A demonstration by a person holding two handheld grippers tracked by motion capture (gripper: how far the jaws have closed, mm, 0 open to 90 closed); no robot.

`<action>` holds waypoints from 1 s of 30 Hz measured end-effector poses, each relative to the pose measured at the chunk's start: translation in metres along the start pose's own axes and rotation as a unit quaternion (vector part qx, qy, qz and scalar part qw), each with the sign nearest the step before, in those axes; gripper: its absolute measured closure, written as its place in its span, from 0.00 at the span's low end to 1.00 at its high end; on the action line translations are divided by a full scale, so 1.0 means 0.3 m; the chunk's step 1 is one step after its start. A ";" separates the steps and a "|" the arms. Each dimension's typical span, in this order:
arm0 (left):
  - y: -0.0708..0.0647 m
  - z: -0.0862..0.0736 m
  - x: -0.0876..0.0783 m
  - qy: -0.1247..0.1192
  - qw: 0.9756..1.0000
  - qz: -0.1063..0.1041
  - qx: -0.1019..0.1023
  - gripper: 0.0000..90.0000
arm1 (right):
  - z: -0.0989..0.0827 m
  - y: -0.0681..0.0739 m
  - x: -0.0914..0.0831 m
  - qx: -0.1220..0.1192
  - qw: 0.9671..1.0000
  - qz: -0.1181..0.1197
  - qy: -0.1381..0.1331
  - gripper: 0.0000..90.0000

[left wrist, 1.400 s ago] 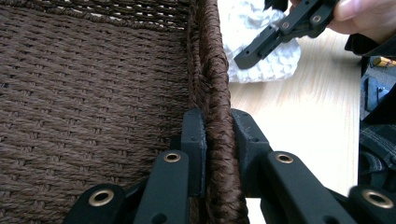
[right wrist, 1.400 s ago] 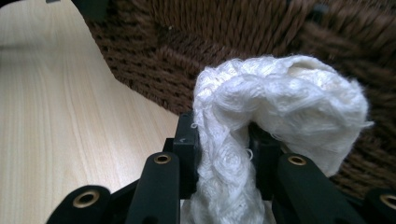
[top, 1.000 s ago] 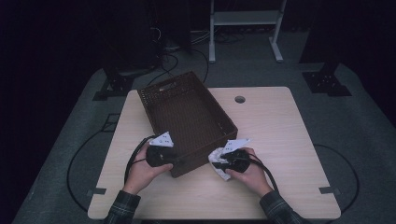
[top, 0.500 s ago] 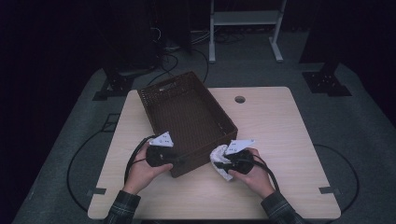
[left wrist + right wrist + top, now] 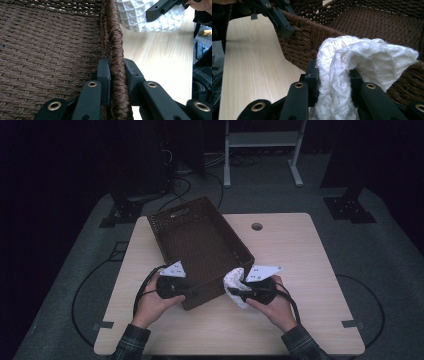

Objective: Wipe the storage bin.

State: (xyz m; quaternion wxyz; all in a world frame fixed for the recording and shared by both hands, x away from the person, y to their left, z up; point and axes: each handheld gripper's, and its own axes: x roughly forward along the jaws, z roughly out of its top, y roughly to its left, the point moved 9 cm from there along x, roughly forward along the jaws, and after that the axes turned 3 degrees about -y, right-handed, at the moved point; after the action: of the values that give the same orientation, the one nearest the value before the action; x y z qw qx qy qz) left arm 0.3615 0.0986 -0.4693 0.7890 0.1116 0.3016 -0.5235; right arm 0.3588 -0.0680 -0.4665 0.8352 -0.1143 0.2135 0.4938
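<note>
A brown wicker basket (image 5: 165, 227) stands at an angle on the wooden table. My left gripper (image 5: 190, 292) is shut on its near rim (image 5: 116, 47), one pad inside the wall and one outside (image 5: 116, 77). My right gripper (image 5: 232, 292) is shut on a white knitted cloth (image 5: 235, 281), held against the basket's near right corner. In the right gripper view the cloth (image 5: 352, 62) bunches up between the jaws and drapes toward the basket rim (image 5: 302, 27). The left gripper view has the cloth (image 5: 145, 20) beyond the rim with a black jaw over it.
The table (image 5: 300, 250) has a round cable hole (image 5: 257, 226) behind the basket. Bare wood lies to the right of the basket and in front of the hands. Dark stands and cables (image 5: 200, 175) sit on the floor behind the table.
My right gripper has lifted the white cloth a little, up toward the basket's rim. The left gripper and the basket have stayed put.
</note>
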 end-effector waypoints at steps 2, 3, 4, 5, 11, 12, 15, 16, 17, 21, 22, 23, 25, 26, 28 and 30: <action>0.000 0.000 0.000 0.000 1.000 0.000 -0.001 0.85 | 0.008 0.003 0.006 -0.003 1.000 0.001 -0.001 0.77; 0.000 0.000 0.000 0.000 1.000 0.000 -0.001 0.85 | 0.011 0.004 0.011 -0.004 1.000 0.002 0.001 0.77; 0.000 0.000 0.000 0.000 1.000 0.000 0.000 0.85 | 0.014 0.004 0.016 -0.006 1.000 0.002 0.003 0.77; 0.000 0.000 0.000 0.000 1.000 0.000 0.000 0.85 | 0.017 0.004 0.024 -0.010 1.000 0.003 0.005 0.77; 0.000 -0.001 0.000 0.001 1.000 0.000 0.000 0.85 | 0.014 0.012 0.051 -0.019 1.000 0.004 0.017 0.77; 0.000 -0.001 0.000 0.000 1.000 0.000 0.000 0.85 | 0.011 0.012 0.052 -0.018 1.000 0.005 0.018 0.77; 0.000 -0.001 0.000 0.001 1.000 0.001 0.001 0.85 | 0.000 0.011 0.062 -0.016 1.000 0.008 0.021 0.77; 0.000 -0.001 0.000 0.001 1.000 0.001 0.001 0.85 | -0.007 0.013 0.067 -0.015 1.000 0.009 0.025 0.77; 0.000 -0.001 0.000 0.001 1.000 0.001 0.001 0.85 | -0.013 0.013 0.074 -0.017 0.999 0.009 0.029 0.77; -0.001 -0.001 0.000 0.002 1.000 0.001 0.002 0.85 | -0.046 0.014 0.103 -0.017 0.999 0.011 0.044 0.78; -0.001 -0.002 0.000 0.002 1.000 0.001 0.002 0.85 | -0.053 0.013 0.109 -0.015 0.999 0.012 0.046 0.78; -0.001 -0.002 0.000 0.002 1.000 0.001 0.002 0.85 | -0.059 0.013 0.114 -0.014 0.999 0.014 0.048 0.78; -0.001 -0.002 0.000 0.002 1.000 0.000 0.002 0.85 | -0.067 0.013 0.122 -0.011 0.999 0.017 0.050 0.78; -0.001 -0.001 0.000 0.002 1.000 0.000 0.001 0.85 | -0.071 0.013 0.124 -0.008 0.999 0.018 0.051 0.78; -0.001 -0.001 0.001 0.002 1.000 0.001 0.002 0.85 | -0.077 0.012 0.127 -0.007 0.998 0.023 0.051 0.78; -0.001 -0.001 0.001 0.002 1.000 0.002 0.002 0.85 | -0.085 0.010 0.131 -0.004 0.998 0.026 0.053 0.78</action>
State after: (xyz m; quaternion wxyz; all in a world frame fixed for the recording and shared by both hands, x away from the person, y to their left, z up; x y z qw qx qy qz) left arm 0.3612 0.0986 -0.4697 0.7890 0.1152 0.3018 -0.5227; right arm 0.3665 -0.0462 -0.5074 0.8091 -0.1380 0.2584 0.5095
